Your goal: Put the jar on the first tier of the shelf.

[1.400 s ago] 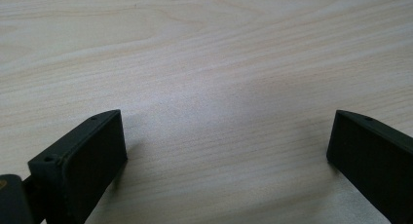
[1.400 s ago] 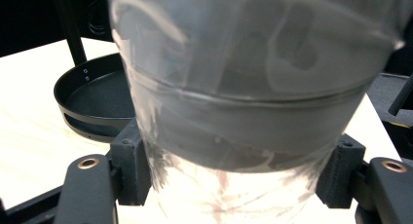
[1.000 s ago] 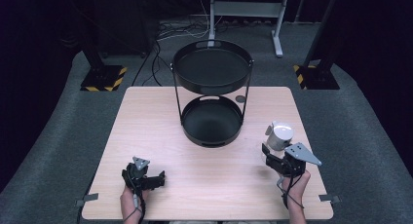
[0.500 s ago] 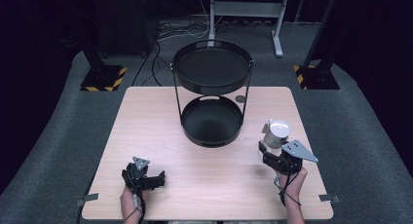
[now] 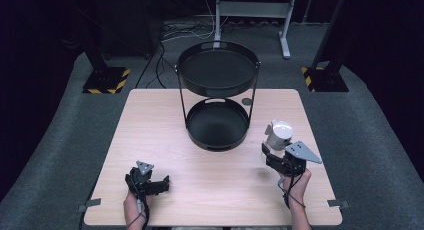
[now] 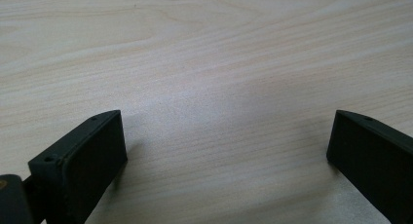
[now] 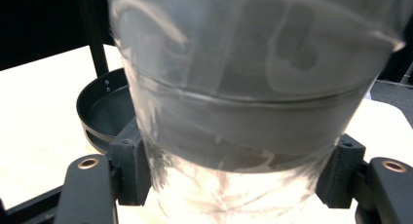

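A clear plastic cup (image 5: 278,135) with a whitish top stands upright between the jaws of my right gripper (image 5: 272,148), right of the stand's lower tray. In the right gripper view the cup (image 7: 253,112) is very close, and my right gripper (image 7: 238,177) is shut on its lower part, with a pad (image 7: 131,170) pressing on each side. My left gripper (image 5: 161,183) rests low on the table near the front left, pointing right. Its jaws (image 6: 226,146) stand wide open over bare wood with nothing between them.
A black two-tier stand sits at the back middle of the wooden table (image 5: 150,125), with an upper tray (image 5: 218,89) on thin posts over a lower tray (image 5: 217,147). Both trays look bare. A small dark disc (image 5: 246,101) lies behind the stand. The lower tray's rim (image 7: 104,112) shows left of the cup.
My right gripper has shifted a little to the left with the cup in it, closer to the stand. The left gripper has stayed put.
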Demonstrator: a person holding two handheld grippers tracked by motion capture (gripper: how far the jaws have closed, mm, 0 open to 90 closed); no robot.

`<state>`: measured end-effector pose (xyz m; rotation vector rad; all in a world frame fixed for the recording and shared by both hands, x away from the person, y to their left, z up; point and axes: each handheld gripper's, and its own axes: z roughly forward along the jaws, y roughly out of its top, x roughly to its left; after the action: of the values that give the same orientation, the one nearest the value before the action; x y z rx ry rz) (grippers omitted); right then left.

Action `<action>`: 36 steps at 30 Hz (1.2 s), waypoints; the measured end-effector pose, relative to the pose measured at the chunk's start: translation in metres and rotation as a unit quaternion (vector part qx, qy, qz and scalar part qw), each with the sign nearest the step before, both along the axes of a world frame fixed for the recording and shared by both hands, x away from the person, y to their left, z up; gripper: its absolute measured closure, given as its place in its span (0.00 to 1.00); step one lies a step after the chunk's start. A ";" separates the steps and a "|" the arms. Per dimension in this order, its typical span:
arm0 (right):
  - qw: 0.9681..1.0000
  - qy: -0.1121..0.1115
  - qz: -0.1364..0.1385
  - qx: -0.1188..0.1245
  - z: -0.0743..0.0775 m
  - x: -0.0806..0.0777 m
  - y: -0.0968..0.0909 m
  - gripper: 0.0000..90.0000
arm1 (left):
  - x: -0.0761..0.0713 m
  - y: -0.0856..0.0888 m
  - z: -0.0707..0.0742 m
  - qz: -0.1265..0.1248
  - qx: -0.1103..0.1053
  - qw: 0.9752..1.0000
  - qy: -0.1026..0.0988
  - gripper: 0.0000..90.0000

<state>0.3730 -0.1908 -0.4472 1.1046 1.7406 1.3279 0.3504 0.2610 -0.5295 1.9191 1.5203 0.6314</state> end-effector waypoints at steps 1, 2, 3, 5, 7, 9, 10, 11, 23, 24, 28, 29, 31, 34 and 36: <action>1.000 0.000 0.001 0.001 0.000 0.000 0.001 0.33 | 0.000 0.000 0.000 0.000 0.000 1.000 0.000 0.00; 1.000 0.000 0.002 0.001 0.000 0.001 0.002 0.33 | 0.000 0.000 0.000 0.000 0.000 1.000 0.000 0.00; 1.000 0.000 0.002 0.001 0.000 0.002 0.002 0.33 | 0.000 0.000 0.000 0.000 0.000 1.000 0.000 0.00; 1.000 0.001 0.004 0.001 0.000 0.003 0.004 0.33 | 0.000 0.000 0.000 0.000 0.000 1.000 0.000 0.00; 1.000 0.001 0.006 0.001 0.000 0.005 0.006 0.33 | 0.000 0.000 0.000 0.000 0.000 1.000 0.000 0.00; 1.000 -0.001 0.008 0.000 0.001 0.005 0.007 0.33 | 0.000 0.000 0.000 0.000 0.000 1.000 0.000 0.00; 1.000 -0.002 0.009 0.000 0.001 0.006 0.008 0.33 | 0.000 0.000 0.000 0.000 0.000 1.000 0.000 0.00; 1.000 -0.001 0.010 -0.001 0.002 0.006 0.008 0.33 | 0.000 0.000 0.000 0.000 0.000 1.000 0.000 0.00; 1.000 -0.002 0.013 0.003 0.002 0.012 0.013 0.33 | 0.000 0.000 0.000 0.000 0.000 1.000 0.000 0.00; 1.000 -0.002 0.014 0.002 0.002 0.012 0.013 0.33 | 0.000 0.000 0.000 0.000 0.000 1.000 0.000 0.00; 1.000 -0.002 0.015 0.004 0.002 0.015 0.015 0.33 | 0.000 0.000 0.000 -0.001 0.000 1.000 0.000 0.00; 1.000 -0.002 0.015 0.005 0.002 0.015 0.015 0.33 | 0.000 0.000 0.000 0.000 0.000 1.000 0.000 0.00; 1.000 -0.002 0.016 0.006 0.002 0.016 0.016 0.33 | 0.000 0.000 0.000 0.000 0.000 1.000 0.000 0.00; 1.000 -0.001 0.017 0.008 0.003 0.019 0.017 0.33 | 0.000 0.000 0.000 -0.001 0.000 1.000 0.000 0.00; 1.000 -0.002 0.018 0.007 0.003 0.020 0.018 0.33 | 0.000 0.000 0.000 -0.001 0.000 1.000 0.000 0.00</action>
<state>0.3927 -0.1726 -0.4442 1.0823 1.7577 1.3661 0.3504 0.2609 -0.5295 1.9202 1.5179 0.6309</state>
